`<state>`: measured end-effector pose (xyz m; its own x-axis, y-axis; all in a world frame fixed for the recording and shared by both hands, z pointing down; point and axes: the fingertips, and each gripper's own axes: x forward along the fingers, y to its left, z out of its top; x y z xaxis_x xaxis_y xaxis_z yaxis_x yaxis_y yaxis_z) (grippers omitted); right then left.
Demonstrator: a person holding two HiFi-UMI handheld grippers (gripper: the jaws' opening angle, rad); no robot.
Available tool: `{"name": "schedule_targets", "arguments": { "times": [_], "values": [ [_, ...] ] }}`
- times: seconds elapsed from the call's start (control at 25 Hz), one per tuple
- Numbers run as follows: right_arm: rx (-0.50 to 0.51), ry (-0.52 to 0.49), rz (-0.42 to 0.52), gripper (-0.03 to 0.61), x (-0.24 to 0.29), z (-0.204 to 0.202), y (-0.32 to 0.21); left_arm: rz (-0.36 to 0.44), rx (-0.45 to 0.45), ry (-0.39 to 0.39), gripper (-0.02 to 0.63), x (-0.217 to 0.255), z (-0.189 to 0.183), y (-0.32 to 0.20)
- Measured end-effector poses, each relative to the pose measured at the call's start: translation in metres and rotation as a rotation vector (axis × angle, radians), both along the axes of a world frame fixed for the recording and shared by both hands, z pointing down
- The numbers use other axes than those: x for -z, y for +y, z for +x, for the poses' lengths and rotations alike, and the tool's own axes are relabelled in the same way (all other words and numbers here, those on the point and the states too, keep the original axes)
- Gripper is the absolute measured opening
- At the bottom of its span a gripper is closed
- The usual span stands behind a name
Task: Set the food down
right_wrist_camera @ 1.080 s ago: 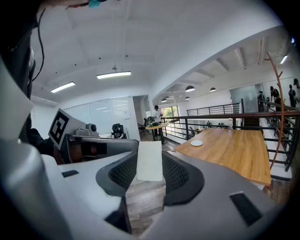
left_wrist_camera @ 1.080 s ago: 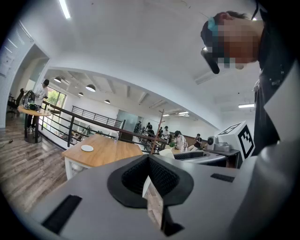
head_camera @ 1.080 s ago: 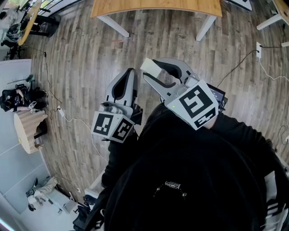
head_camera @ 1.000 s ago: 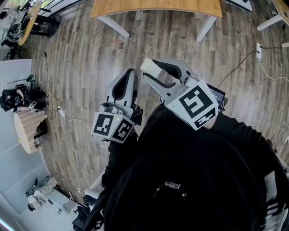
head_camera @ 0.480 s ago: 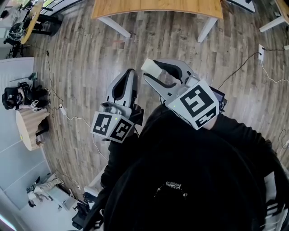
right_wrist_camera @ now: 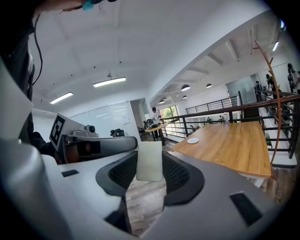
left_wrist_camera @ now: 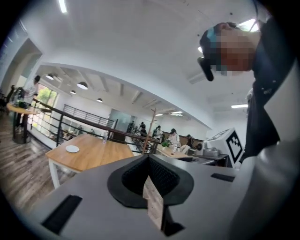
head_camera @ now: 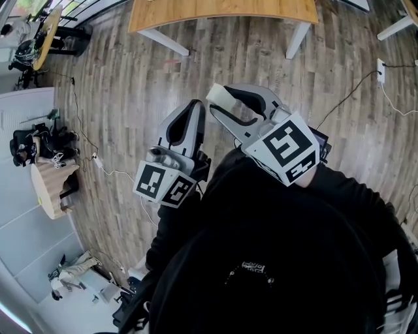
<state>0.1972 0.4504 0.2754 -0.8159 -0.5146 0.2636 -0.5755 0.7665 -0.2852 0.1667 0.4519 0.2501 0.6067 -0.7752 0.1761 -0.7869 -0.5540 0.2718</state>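
Looking down from the head view, I have both tools raised in front of the person's black top (head_camera: 274, 261), over the wood plank floor (head_camera: 111, 91). The right gripper (head_camera: 215, 103) is clamped on the food, a pale cream rectangular block (head_camera: 221, 96) that sits right at the tips of its jaws. In the right gripper view, the block (right_wrist_camera: 149, 161) stands upright between the two dark ribbed pads (right_wrist_camera: 180, 176), and both pads bear on its sides, with floor planks showing below it. The left gripper (head_camera: 194, 106) is just beside the right one and a little lower in the frame. In the left gripper view its jaws are pressed together at the tip (left_wrist_camera: 149, 158), with only a thin sliver of floor showing through behind them and nothing caught between. Each tool carries its marker cube, the right one (head_camera: 282, 150) and the left one (head_camera: 163, 182), close to the person's body. A wooden table (head_camera: 222, 10) stands well ahead of both tools, and the right gripper view shows a small white plate (right_wrist_camera: 192, 140) on it. The food is up in the air, well apart from that table.
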Motion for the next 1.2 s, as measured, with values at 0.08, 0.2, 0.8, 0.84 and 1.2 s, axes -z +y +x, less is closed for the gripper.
{"name": "schedule_targets", "arguments": {
  "times": [0.08, 0.2, 0.8, 0.84, 1.2],
  "values": [
    [-0.009, 0.002, -0.007, 0.173, -0.002, 0.006, -0.001, 0.045, -0.065, -0.042, -0.002, 0.006, 0.018, 0.004],
    [-0.029, -0.009, -0.007, 0.172, 0.000, 0.014, -0.008, 0.057, -0.065, -0.056, -0.002, 0.010, 0.025, -0.003],
    [-0.053, -0.006, 0.012, 0.173, 0.003, 0.010, -0.034, 0.006, 0.002, 0.003, -0.002, -0.001, 0.000, -0.046],
    [-0.056, -0.002, 0.016, 0.173, 0.004, 0.008, -0.038, 0.010, 0.000, 0.011, -0.002, 0.000, -0.002, -0.051],
    [-0.064, 0.030, 0.067, 0.172, 0.012, -0.028, -0.076, 0.037, -0.007, 0.098, -0.002, 0.009, -0.041, -0.101]
  ]
}}
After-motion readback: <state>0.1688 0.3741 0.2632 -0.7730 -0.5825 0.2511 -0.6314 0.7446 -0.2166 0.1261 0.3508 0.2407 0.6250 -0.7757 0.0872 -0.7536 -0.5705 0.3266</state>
